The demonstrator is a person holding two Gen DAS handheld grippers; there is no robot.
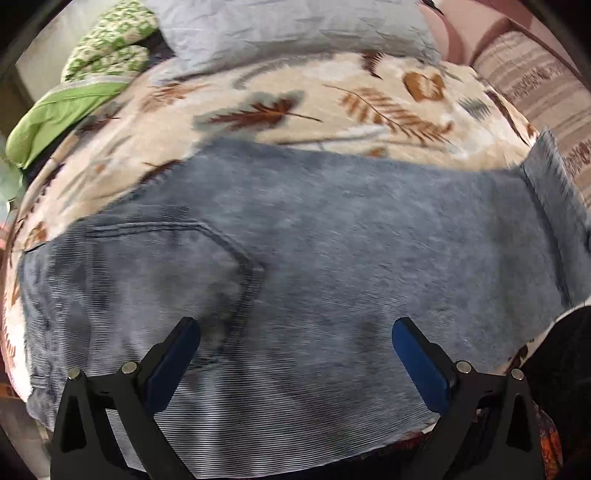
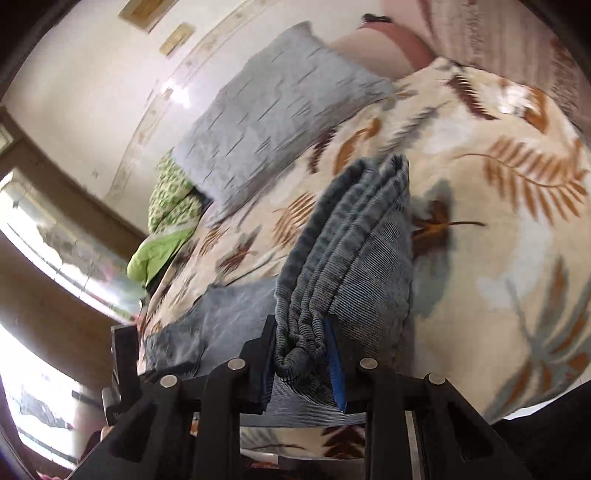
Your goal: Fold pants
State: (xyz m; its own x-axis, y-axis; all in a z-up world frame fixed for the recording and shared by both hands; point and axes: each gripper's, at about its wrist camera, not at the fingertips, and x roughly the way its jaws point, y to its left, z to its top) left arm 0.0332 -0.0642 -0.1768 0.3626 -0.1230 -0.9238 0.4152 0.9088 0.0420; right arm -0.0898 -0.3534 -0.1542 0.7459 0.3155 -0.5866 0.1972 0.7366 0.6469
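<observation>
Grey-blue corduroy pants (image 1: 314, 240) lie flat across a leaf-print blanket (image 1: 332, 99) on a bed, back pocket (image 1: 166, 266) to the left and a hem (image 1: 554, 192) turned up at the right. My left gripper (image 1: 295, 326) hovers over the near part of the pants, jaws wide open and nothing between them. In the right wrist view my right gripper (image 2: 301, 325) is shut on a bunched stack of several layers of the pants (image 2: 354, 240), lifted off the blanket (image 2: 498, 221); the fabric stands up between the blue pads (image 2: 334, 365).
A grey pillow (image 1: 295, 29) lies at the head of the bed, with a green patterned quilt (image 1: 110, 48) to its left. A striped pink-brown cover (image 1: 546, 92) sits at the right. In the right wrist view the pillow (image 2: 273, 110) leans near a wall and window.
</observation>
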